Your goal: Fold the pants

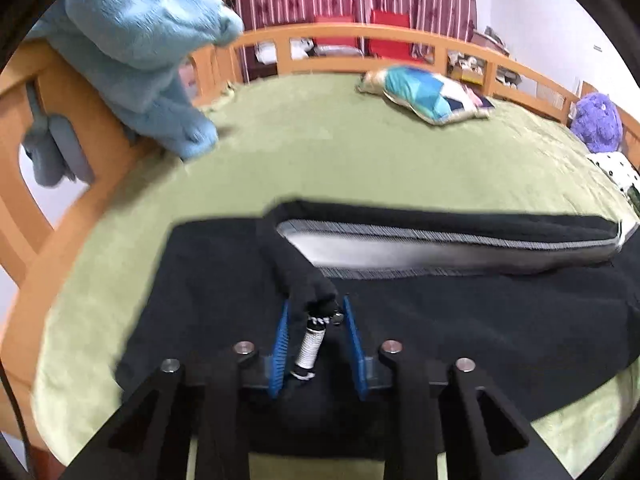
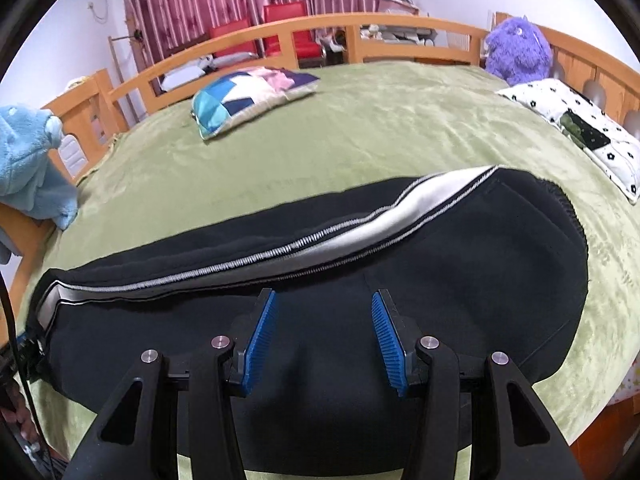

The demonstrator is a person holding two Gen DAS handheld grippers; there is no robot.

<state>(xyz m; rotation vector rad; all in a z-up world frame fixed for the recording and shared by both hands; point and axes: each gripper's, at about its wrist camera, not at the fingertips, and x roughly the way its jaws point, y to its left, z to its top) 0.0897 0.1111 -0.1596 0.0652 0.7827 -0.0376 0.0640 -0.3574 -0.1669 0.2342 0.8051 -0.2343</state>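
Note:
Black pants [image 1: 480, 320] with a white and grey side stripe [image 1: 440, 248] lie folded lengthwise on the green bedspread [image 1: 320, 148]. My left gripper [image 1: 316, 302] is shut on a bunched corner of the pants' waistband, and the white-tipped drawstring [image 1: 310, 344] hangs between its blue pads [image 1: 280, 344]. In the right wrist view the pants [image 2: 480, 260] stretch from lower left to upper right, with the stripe [image 2: 360, 228] running along them. My right gripper [image 2: 324, 294] hovers open over the black cloth just below the stripe. Nothing is between its pads [image 2: 260, 336].
A wooden bed rail [image 2: 360, 36] runs round the bed. A blue plush throw [image 1: 140, 48] hangs over the left rail. Farther back sit a patchwork pillow [image 2: 248, 96], a purple plush toy [image 2: 516, 52] and a dotted pillow [image 2: 580, 128]. Green bedspread shows beyond the pants.

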